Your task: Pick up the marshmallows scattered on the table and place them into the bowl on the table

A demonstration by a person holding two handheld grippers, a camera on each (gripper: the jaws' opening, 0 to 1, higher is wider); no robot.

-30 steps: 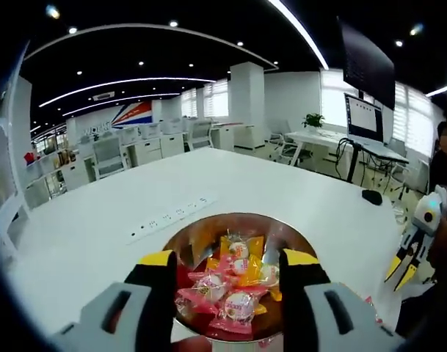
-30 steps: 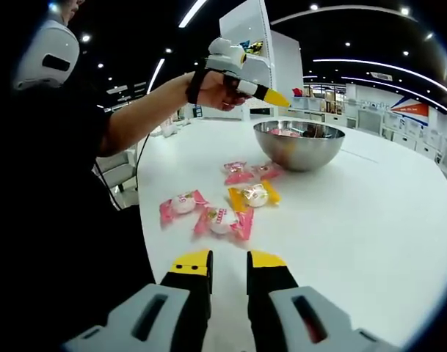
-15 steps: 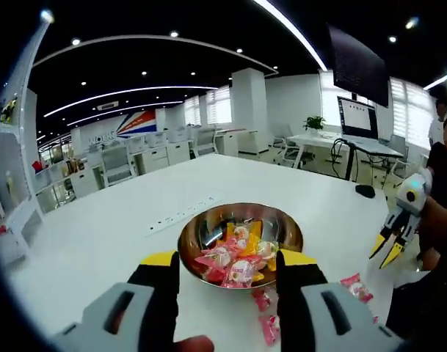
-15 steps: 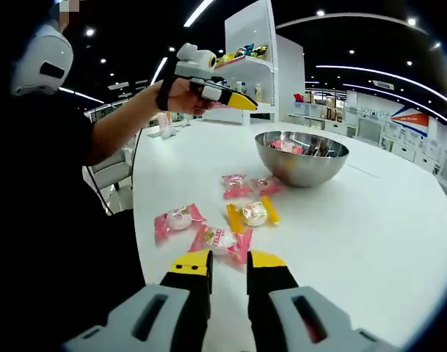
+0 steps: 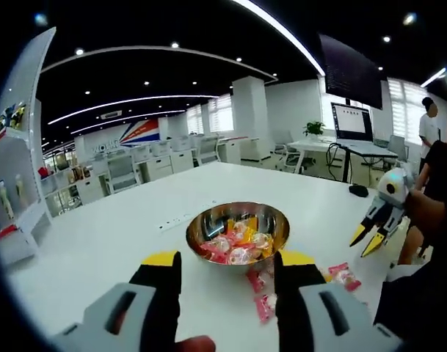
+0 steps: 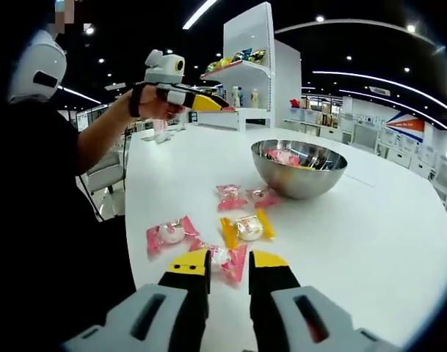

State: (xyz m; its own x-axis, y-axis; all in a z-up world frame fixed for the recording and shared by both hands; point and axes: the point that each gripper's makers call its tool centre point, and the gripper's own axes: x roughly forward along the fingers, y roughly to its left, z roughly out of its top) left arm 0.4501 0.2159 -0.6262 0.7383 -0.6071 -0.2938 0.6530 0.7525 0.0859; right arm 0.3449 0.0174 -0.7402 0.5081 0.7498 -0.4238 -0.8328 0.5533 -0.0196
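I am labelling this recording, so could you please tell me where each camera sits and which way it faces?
Left gripper view: rides on the left gripper, held above the table, facing the bowl; a fingertip shows at the bottom.
Right gripper view: rides on the right gripper, low over the table, facing the marshmallows; the person's arm holding the left gripper shows.
Shared: bowl, marshmallows, table, and each other's gripper.
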